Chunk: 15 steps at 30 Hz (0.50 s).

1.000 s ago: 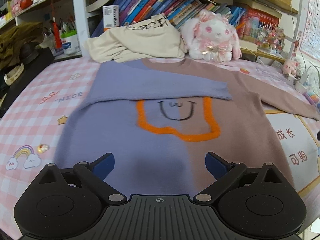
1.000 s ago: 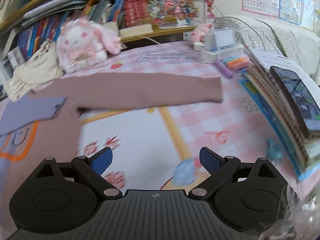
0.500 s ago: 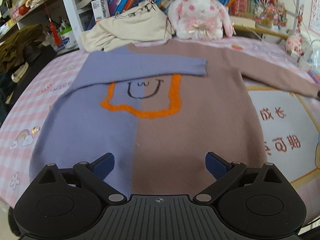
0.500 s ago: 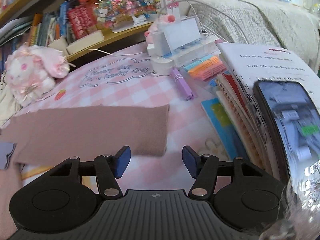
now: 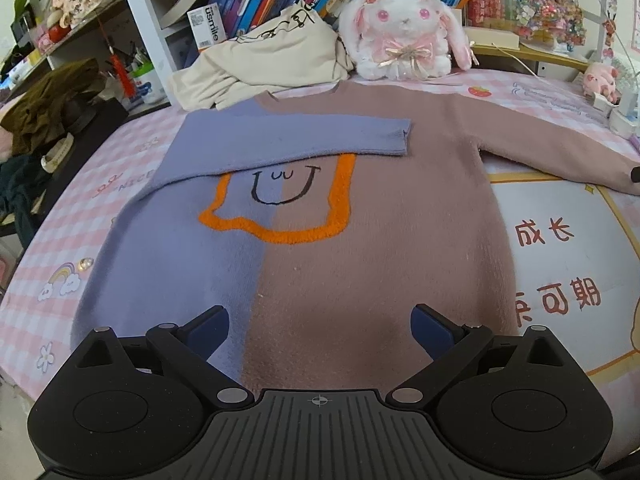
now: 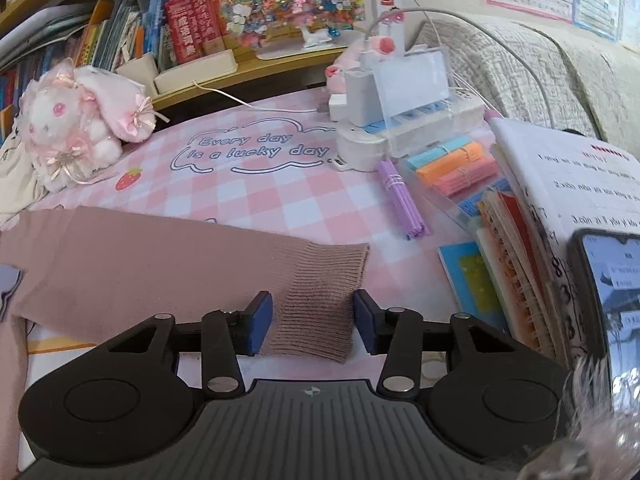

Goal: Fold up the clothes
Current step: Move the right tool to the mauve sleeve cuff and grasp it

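A sweater (image 5: 320, 240), half lilac and half dusty pink with an orange outline and a smiley, lies flat on the pink checked cloth. Its lilac sleeve (image 5: 288, 140) is folded across the chest. Its pink sleeve (image 5: 552, 148) stretches out to the right. My left gripper (image 5: 320, 324) is open and empty above the sweater's hem. My right gripper (image 6: 313, 320) is partly open, its blue pads on either side of the pink sleeve's ribbed cuff (image 6: 320, 300), not clamped on it.
A white plush rabbit (image 5: 404, 36) and a cream garment (image 5: 272, 64) lie behind the sweater before the bookshelf. Right of the cuff are a stack of books with a phone (image 6: 612, 288), purple sticks (image 6: 400, 200), coloured paper strips and a white holder (image 6: 400, 120).
My right gripper moved forward to the pink sleeve's cuff and narrowed around it. My left gripper drew back toward the sweater's hem, staying open.
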Each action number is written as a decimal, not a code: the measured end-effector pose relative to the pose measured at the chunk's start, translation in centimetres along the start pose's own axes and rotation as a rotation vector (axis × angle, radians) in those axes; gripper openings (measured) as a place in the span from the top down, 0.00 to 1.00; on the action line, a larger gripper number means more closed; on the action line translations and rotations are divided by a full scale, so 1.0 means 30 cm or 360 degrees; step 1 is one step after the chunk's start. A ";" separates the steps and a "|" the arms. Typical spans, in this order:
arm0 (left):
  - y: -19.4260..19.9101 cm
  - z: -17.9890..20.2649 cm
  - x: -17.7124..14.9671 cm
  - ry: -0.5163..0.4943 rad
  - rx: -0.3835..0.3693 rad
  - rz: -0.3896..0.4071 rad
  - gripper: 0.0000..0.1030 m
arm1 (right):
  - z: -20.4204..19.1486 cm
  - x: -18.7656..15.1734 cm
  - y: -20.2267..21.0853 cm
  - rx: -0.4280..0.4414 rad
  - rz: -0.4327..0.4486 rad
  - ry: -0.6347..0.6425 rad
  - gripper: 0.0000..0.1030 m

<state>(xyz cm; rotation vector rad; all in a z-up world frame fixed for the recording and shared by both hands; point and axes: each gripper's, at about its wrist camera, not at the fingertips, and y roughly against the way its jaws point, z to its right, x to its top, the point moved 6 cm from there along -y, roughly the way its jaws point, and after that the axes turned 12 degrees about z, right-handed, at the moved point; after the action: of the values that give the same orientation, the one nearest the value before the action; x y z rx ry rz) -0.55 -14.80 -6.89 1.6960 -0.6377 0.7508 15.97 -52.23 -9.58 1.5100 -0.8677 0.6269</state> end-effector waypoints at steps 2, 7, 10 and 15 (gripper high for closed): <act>0.000 0.004 0.002 -0.0006 0.0008 -0.0003 0.04 | -0.007 0.001 -0.005 0.0005 -0.0001 0.0048 0.77; 0.000 0.011 0.003 -0.0015 0.0016 -0.0008 0.04 | -0.023 0.003 -0.009 0.0083 -0.0011 0.0055 0.91; 0.000 0.013 0.002 -0.0017 0.0017 -0.0011 0.04 | -0.001 0.016 -0.001 0.0139 -0.0001 -0.0106 0.91; -0.001 0.014 0.003 -0.0015 0.0010 -0.0008 0.04 | 0.006 0.063 0.025 0.0254 0.0027 -0.0257 0.91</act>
<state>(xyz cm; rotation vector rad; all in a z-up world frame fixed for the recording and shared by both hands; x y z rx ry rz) -0.41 -15.19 -6.93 1.7075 -0.6379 0.7424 16.44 -52.73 -7.65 1.7171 -0.9727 0.6042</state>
